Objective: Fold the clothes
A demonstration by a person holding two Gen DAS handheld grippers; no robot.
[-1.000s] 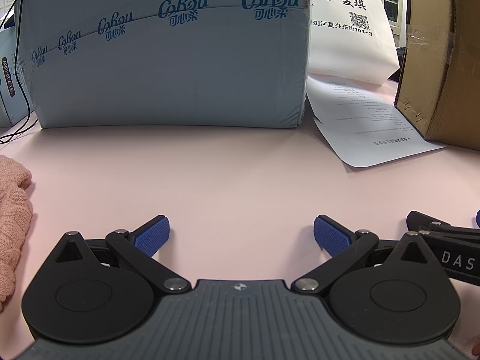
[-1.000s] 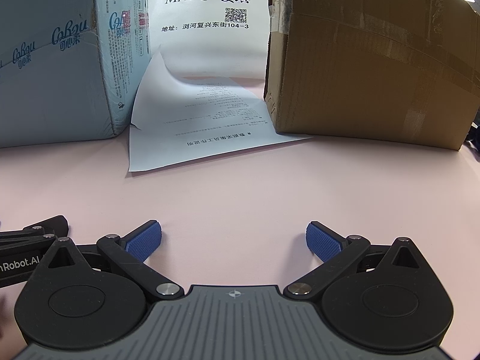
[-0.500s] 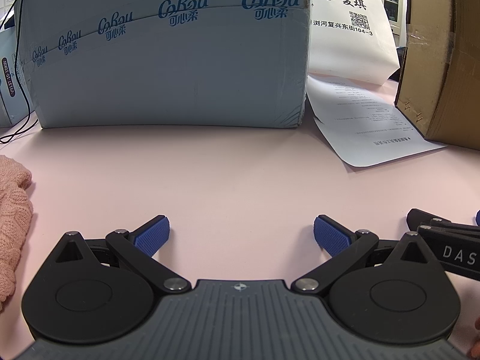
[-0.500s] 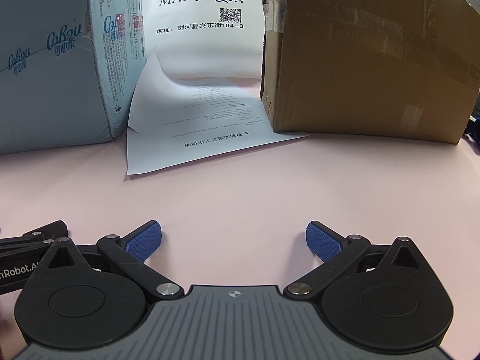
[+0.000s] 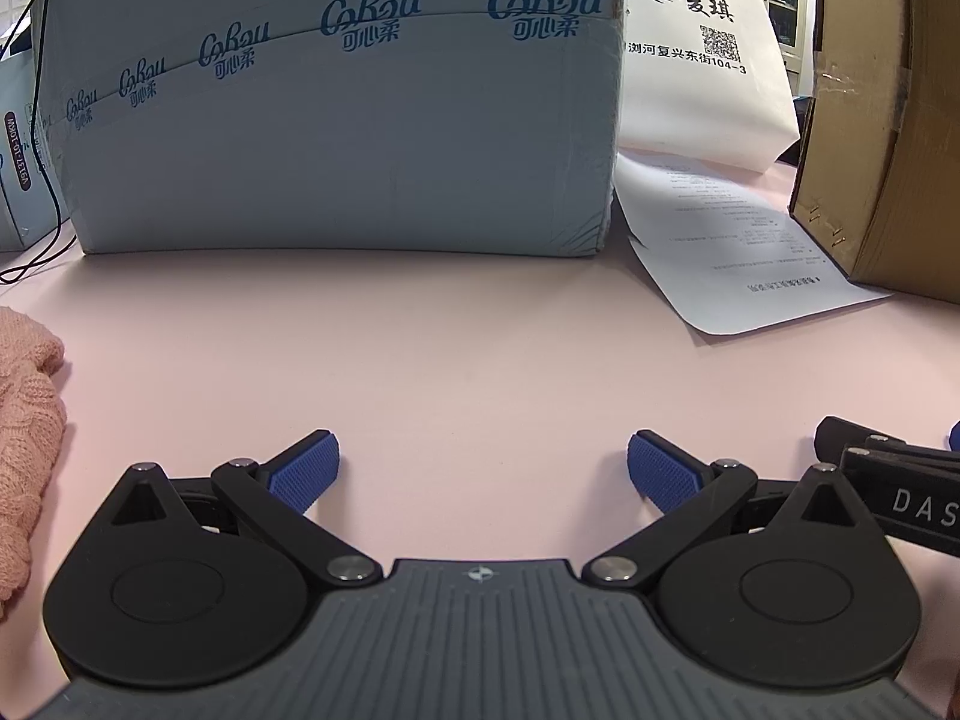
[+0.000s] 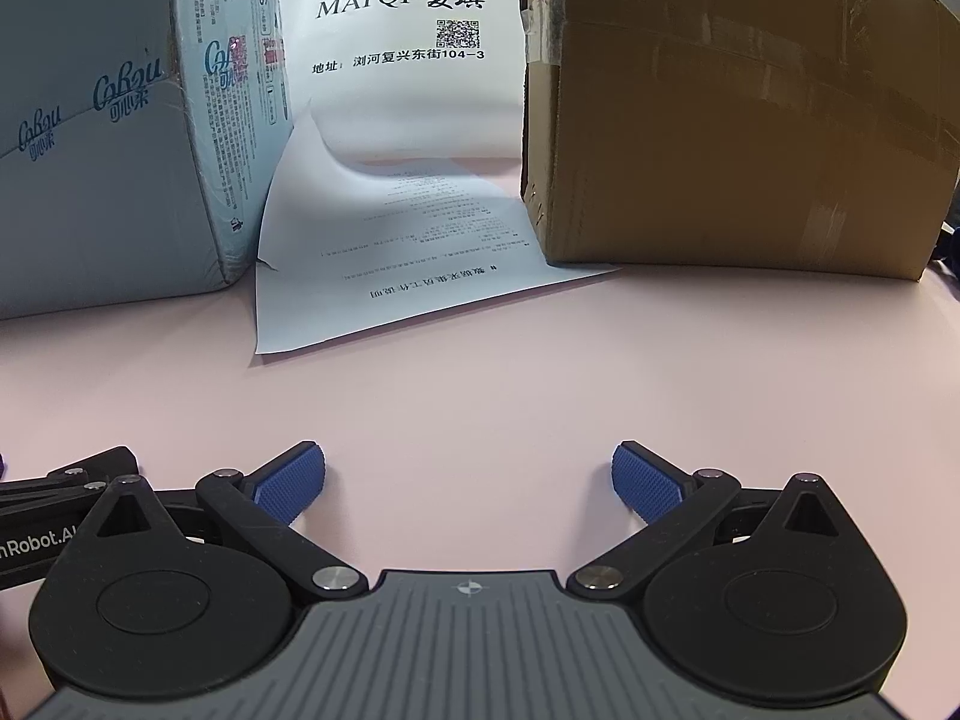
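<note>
On pink table (image 5: 456,348), both grippers low, side by side. Left gripper (image 5: 483,468): jaws spread wide, blue pads (image 5: 303,471) bare, nothing between them. Right gripper (image 6: 468,477): same, jaws wide apart, empty. Each shows at the edge of the other's view; right one's side reads "DAS", left one's reads "nRobot.AI", both cut off.

Pink knit garment (image 5: 27,438) at far left edge of left view, bunched, lying on table, well apart from left pads. Not seen in right view.

Back of table: pale blue box (image 5: 342,138), tape printed "Cobou"-like script with 可心柔, repeated. Side panel in right view has fine print, too small to read. White bag (image 6: 402,60) behind: "MAI QI·麦琪", QR code, "地址: 浏河复兴东街104-3". Printed sheet (image 6: 414,264) lies in front of the bag, between the boxes, far end curled up; text upside down, unreadable. Brown carton (image 6: 732,120) right, taped, staples at corner. Black cable (image 5: 45,138) hangs by blue box, left.
</note>
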